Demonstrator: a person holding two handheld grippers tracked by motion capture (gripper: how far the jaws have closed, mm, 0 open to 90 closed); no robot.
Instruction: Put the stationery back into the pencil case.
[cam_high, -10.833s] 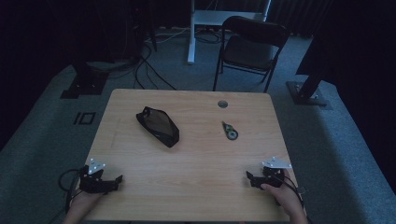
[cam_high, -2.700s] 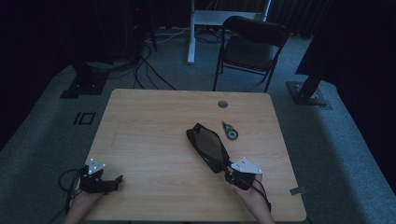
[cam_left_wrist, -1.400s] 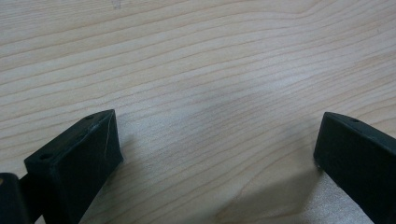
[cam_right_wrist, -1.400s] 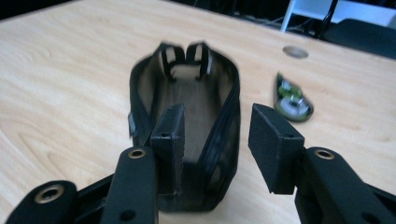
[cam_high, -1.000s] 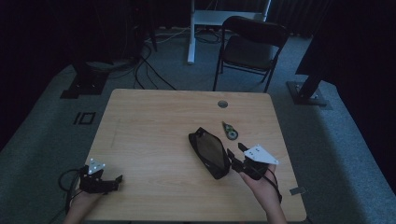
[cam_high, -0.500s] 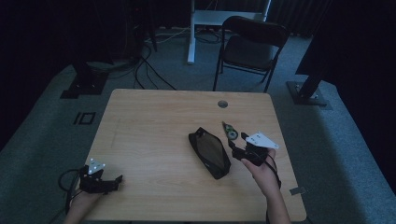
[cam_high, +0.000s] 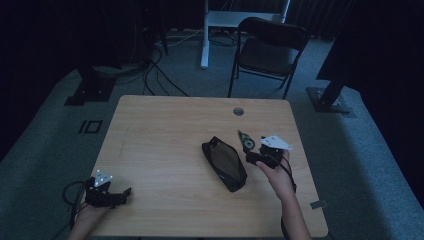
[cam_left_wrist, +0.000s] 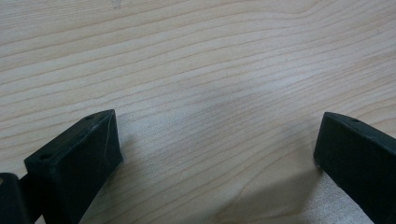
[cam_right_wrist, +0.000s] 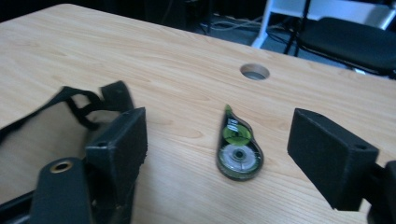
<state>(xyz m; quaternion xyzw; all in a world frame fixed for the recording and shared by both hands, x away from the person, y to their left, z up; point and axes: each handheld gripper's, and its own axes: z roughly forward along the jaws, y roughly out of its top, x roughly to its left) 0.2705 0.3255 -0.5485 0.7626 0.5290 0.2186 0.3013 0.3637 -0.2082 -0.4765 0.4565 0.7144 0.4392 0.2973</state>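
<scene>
Right gripper (cam_right_wrist: 215, 154) fingers just been opening, now spread, nothing pinched. Correction tape dispenser (cam_right_wrist: 238, 149) flat on bench (cam_high: 160, 130), between fingers' line, just right of black pouch (cam_high: 224, 162). Left gripper (cam_left_wrist: 215, 158) far left of pouch, fingers spread over bare bench.

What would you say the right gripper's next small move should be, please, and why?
Probably ease the right gripper forward and down so that its jaws straddle the correction tape dispenser, then close. Its jaws have just been opening and stand wide with nothing between them; the dispenser lies flat on the table just ahead, beside the black pouch.
</scene>
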